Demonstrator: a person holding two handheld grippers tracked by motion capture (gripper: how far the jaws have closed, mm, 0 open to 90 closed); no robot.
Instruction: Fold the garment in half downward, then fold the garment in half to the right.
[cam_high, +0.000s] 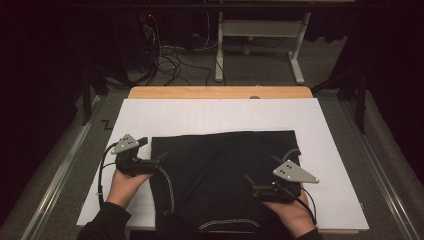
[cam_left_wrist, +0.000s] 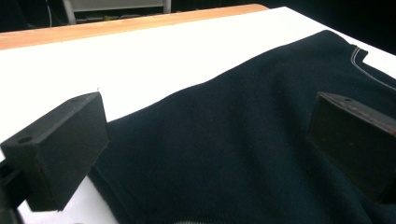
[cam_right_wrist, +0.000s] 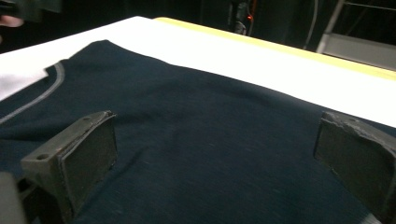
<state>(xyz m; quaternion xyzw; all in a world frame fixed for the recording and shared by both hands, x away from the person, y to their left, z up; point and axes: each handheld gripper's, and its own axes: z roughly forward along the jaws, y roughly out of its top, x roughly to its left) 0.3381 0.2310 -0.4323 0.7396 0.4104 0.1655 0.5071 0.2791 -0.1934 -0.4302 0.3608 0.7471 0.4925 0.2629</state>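
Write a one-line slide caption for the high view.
Two hand-held claws, left claw and right claw, both open, poised over a dark garment spread flat on a white board.

The right gripper (cam_right_wrist: 210, 163) hangs low over a dark navy cloth garment (cam_right_wrist: 196, 121), its two black jaws spread wide at seven and four o'clock, nothing between them. A pale stitched seam (cam_right_wrist: 44, 95) curves at nine o'clock. Beyond lies the white table cover (cam_right_wrist: 261, 65), edged by a yellow wooden strip (cam_right_wrist: 280, 46) toward one o'clock.

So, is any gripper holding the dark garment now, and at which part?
No. The left gripper and right gripper are open above the dark garment; nothing is held.
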